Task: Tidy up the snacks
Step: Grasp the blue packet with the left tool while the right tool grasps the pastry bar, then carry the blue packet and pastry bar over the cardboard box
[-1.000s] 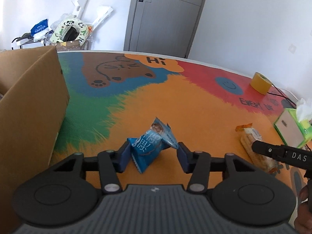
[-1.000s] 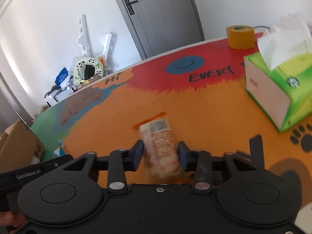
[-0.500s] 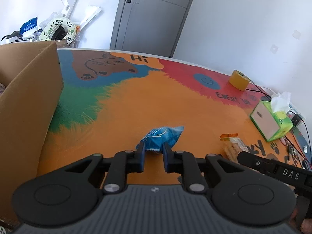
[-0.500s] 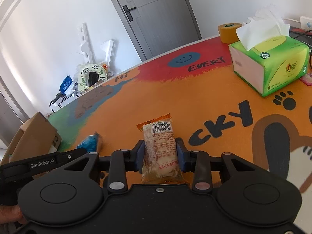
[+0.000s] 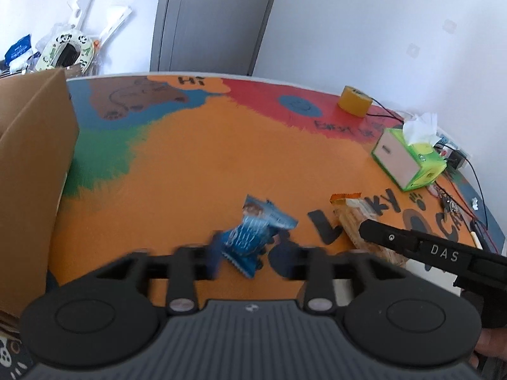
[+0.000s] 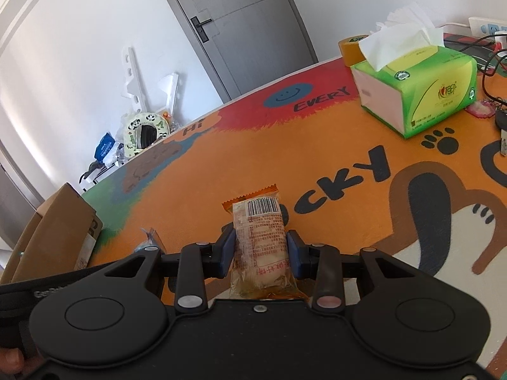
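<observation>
Orange covers most of the surface [image 5: 202,164], with green, blue and red patches toward its far edge and black lettering near the right side. Between the left gripper [image 5: 250,255] and its blurred fingers [image 5: 214,253] sits a blue snack packet [image 5: 253,237], crumpled and tilted, over the orange middle of the surface. The fingers are spreading apart at this moment; the packet is still between them, though the blur hides whether either pad touches it.

The right gripper [image 6: 260,253] has its fingers [image 6: 225,253] clamped on a pale bread snack [image 6: 261,240] in a clear wrapper with an orange crimped end (barcode side facing up), the wrapper pointing away from the camera. In the left wrist view the same bread snack [image 5: 351,218] shows just beside the blue packet, toward the right edge of the surface, partly behind the black body of the right gripper.

A cardboard box [image 5: 31,171] stands at the left edge of the surface. A green tissue box [image 6: 418,85] with a white tissue sticking up sits near the far right corner, and a roll of yellow tape [image 5: 354,100] lies beyond it at the far edge. Cables trail along the right edge. Behind the surface are a grey door [image 5: 209,15] and white walls.
</observation>
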Demonstrator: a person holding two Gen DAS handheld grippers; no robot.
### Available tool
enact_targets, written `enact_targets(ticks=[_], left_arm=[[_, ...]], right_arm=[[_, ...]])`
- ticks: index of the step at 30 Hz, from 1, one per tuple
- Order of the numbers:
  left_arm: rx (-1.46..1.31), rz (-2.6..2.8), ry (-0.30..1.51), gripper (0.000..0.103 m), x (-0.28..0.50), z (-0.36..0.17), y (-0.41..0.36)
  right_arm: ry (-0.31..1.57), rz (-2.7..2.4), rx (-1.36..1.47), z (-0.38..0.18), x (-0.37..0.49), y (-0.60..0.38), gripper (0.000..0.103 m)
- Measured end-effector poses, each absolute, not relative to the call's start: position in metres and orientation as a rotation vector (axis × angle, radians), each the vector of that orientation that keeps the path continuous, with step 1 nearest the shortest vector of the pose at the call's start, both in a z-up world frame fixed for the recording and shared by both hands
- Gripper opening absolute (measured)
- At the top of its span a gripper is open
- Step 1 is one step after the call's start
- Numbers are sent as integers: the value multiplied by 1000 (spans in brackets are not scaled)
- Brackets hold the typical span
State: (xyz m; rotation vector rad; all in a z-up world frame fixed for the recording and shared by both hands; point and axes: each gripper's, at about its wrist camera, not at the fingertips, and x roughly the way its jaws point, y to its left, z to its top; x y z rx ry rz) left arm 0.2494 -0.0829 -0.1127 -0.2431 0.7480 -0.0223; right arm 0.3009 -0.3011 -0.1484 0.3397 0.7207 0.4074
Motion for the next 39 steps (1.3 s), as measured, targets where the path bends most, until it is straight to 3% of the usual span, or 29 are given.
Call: enact_targets(ticks=[1,2,16,21,25,26,28,39], left_arm=[[-234,-16,748,73,250,-112,-85],[-221,-10,740,78,250,-111,-86],[-151,49,752,79,271,-131,-94],[-156,62,721,65,277,-134,-93],[-184,62,712,33,280,-134,-90],[-192,60,714,31,281,-134,-89],[-209,57,716,30,281,-133,-88],[-246,49,655,29,257,-110,-78]], right_arm=[[718,404,340,-148,300,-303,36],[715,402,339,-147,300,-305,36],[737,390,360,-154,307,-306,37],[736,388,352,-154,311,-304,40],[725,397,326,-155,311,-297,46],[724,400,319,-155,311,-295,46],[724,403,307,-154,312,-292,35],[704,418,315,-139,296,-287,35]])
